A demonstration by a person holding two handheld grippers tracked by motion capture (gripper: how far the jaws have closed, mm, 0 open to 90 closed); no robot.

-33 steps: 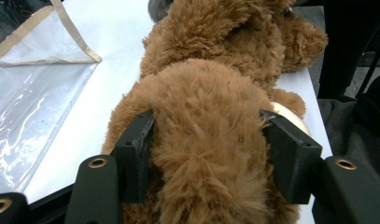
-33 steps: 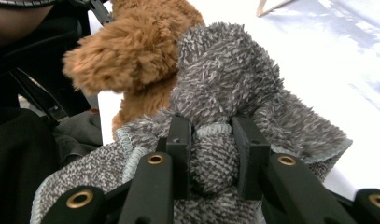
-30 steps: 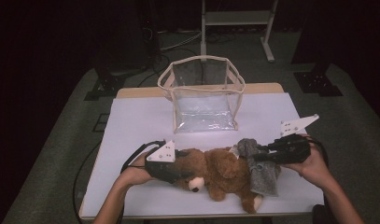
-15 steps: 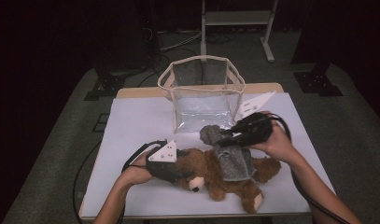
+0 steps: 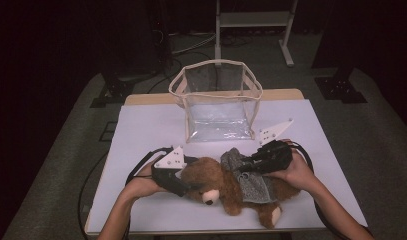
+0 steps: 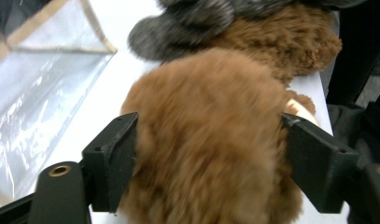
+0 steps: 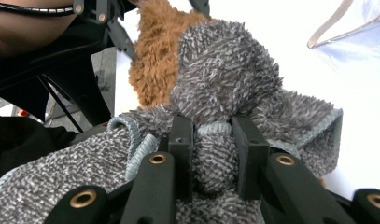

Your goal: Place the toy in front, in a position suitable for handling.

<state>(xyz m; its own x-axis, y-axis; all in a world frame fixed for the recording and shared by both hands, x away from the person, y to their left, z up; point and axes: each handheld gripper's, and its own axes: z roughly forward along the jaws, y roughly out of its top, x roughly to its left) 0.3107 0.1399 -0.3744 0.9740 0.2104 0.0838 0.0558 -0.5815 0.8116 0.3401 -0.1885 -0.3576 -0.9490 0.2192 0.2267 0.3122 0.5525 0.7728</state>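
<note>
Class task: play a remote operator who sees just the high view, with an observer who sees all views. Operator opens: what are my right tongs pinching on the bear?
Observer: The right tongs pinch a fold of the grey vest.
Operator: And the left tongs?
Observer: The left tongs straddle the teddy bear, jaws pressed against both sides of its brown head.
Operator: What lies beyond the bear there?
Observer: The clear bag, upper left.

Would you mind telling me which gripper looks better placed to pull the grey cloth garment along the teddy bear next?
The right gripper, probably: its jaws already pinch the grey cloth garment, while the left gripper is clamped around the teddy bear, steadying its head on the table.
</note>
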